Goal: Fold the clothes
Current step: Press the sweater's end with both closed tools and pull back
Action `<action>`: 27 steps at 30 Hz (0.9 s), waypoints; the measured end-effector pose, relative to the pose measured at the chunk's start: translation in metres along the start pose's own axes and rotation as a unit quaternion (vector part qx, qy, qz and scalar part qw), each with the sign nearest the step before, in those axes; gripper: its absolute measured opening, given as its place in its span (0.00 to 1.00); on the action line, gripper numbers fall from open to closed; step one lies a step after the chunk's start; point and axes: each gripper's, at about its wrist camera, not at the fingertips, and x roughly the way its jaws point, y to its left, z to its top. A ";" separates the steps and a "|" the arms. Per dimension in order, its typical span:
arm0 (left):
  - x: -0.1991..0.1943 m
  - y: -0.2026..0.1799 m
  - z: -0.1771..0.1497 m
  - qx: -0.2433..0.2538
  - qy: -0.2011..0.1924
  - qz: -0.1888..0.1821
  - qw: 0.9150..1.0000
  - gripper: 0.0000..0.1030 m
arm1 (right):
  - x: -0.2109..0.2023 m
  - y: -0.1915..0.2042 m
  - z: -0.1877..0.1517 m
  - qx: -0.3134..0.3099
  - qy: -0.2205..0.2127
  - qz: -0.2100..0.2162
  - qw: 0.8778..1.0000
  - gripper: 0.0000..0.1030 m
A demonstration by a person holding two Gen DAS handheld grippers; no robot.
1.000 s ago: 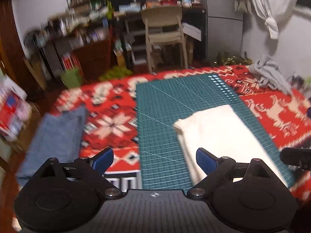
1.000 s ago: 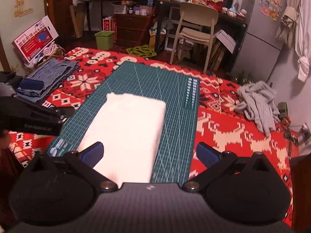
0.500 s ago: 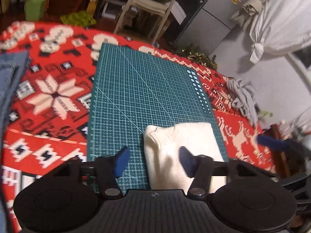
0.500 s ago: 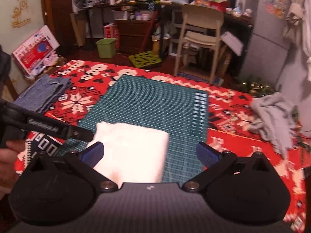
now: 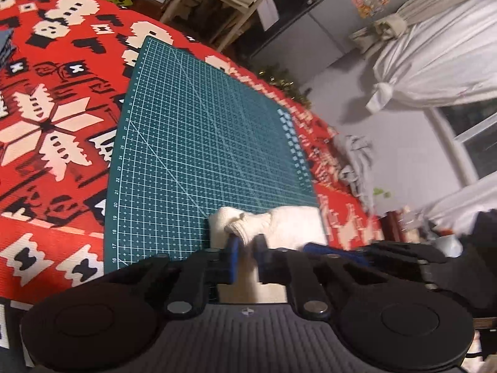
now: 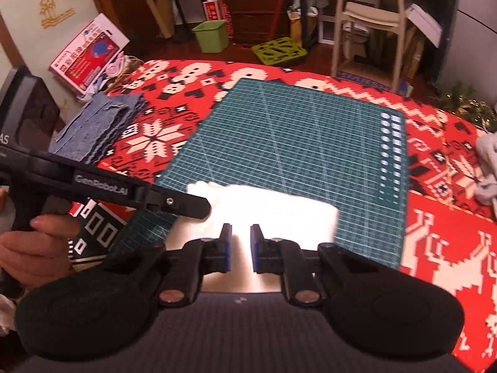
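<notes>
Presently the left gripper (image 5: 247, 259) has its blue pads drawn close together on a bunched fold at the near left corner of the white garment (image 5: 292, 227); cloth sits between the pads, so I judge it gripped. The right gripper (image 6: 238, 248) stands narrow, pads nearly together over the garment's near edge; glare on the cloth hides whether anything is pinched, and I cannot tell if it holds. A hand (image 6: 34, 248) grasps the left tool's handle at the left of the right wrist view.

The white garment lies as a compact oblong on the near end of the green cutting mat (image 5: 198, 143); the far end of the mat is bare. As a judgement: the piece is already folded to a narrow block, and both grippers at its near end fit either one further fold or lifting it off to a pile. Which, the pictures do not settle.

Left of the mat, folded blue denim (image 6: 96, 127) is stacked. Right of the mat, a crumpled grey garment (image 5: 357, 161) lies loose, seemingly work left.

Under the mat is a red patterned blanket (image 6: 444, 217). Beyond the mat stand a pale chair (image 6: 369, 15), a green bin (image 6: 211, 35) and cluttered shelves; a knotted white curtain (image 5: 413, 65) hangs to the right.
</notes>
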 end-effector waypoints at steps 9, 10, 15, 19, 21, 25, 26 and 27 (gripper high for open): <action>-0.002 0.010 0.002 -0.016 -0.006 -0.007 1.000 0.06 | 0.015 0.015 0.008 -0.017 -0.014 -0.003 1.000 0.07; -0.002 0.012 0.002 -0.021 -0.006 -0.008 1.000 0.06 | 0.016 0.016 0.008 -0.018 -0.014 -0.002 1.000 0.07; -0.001 0.008 0.002 -0.014 -0.010 0.001 1.000 0.06 | 0.018 0.023 0.007 -0.037 -0.020 -0.017 0.999 0.05; 0.001 0.010 0.002 -0.020 -0.009 0.004 1.000 0.06 | 0.025 0.014 0.012 -0.020 -0.029 -0.034 0.999 0.05; 0.001 0.011 0.002 -0.021 -0.009 0.005 1.000 0.06 | 0.026 0.008 0.014 -0.007 -0.031 -0.047 0.998 0.05; 0.002 0.011 0.002 -0.022 -0.008 0.006 1.000 0.06 | 0.026 -0.011 0.012 0.016 -0.029 -0.072 0.997 0.05; 0.002 0.011 0.002 -0.023 -0.008 0.006 1.000 0.06 | 0.025 -0.016 0.012 0.023 -0.030 -0.075 0.996 0.05; 0.002 0.011 0.002 -0.025 -0.007 0.006 1.000 0.06 | 0.024 -0.021 0.011 0.029 -0.031 -0.079 0.996 0.05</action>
